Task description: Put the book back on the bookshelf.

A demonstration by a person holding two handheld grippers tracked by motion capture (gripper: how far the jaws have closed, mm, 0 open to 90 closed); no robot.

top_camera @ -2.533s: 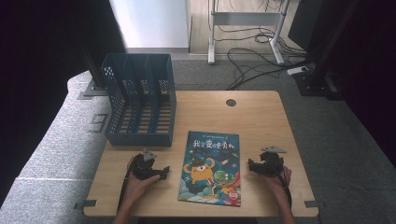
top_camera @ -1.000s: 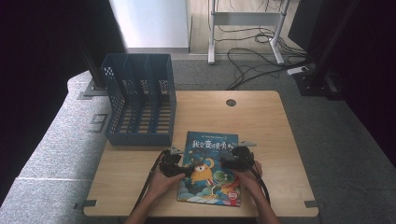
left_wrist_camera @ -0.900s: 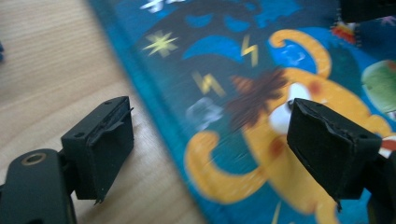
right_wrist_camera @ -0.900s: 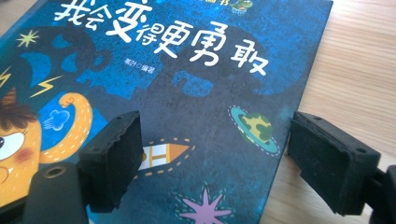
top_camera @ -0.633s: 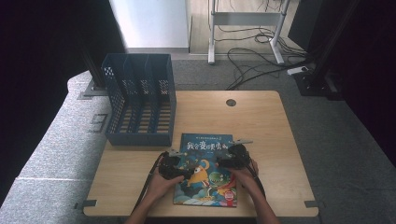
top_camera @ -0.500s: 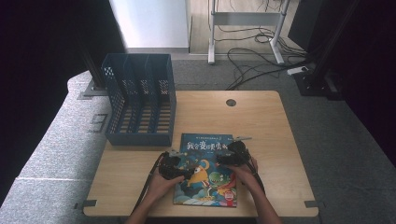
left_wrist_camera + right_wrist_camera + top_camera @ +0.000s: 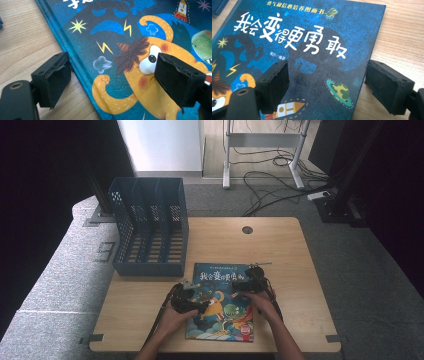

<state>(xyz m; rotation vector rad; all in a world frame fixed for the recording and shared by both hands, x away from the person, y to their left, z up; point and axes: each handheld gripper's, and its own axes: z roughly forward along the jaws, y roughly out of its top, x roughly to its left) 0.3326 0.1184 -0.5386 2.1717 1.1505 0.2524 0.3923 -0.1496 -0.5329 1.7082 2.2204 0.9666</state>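
A children's picture book [image 7: 222, 302] with a dark blue cover, white Chinese title and an orange cartoon creature lies flat near the table's front edge. My left gripper [image 7: 196, 304] is at the book's left side. In the left gripper view it [image 7: 112, 80] stands open astride the spine edge, one jaw over the wood and the other over the book cover [image 7: 120, 37]. My right gripper [image 7: 241, 285] is at the book's upper right. It [image 7: 329, 85] is open too, straddling the right edge of the book [image 7: 317, 32], with nothing clamped.
A dark blue slotted file rack [image 7: 150, 227] stands at the back left of the wooden table [image 7: 280, 250]. A round cable hole [image 7: 247, 229] sits near the far edge. Beyond the table are cables and a metal stand on the floor.
Both hands moved in from the table's left and right sides onto the book. Over the last half second they barely shifted, and the book looks slightly turned.
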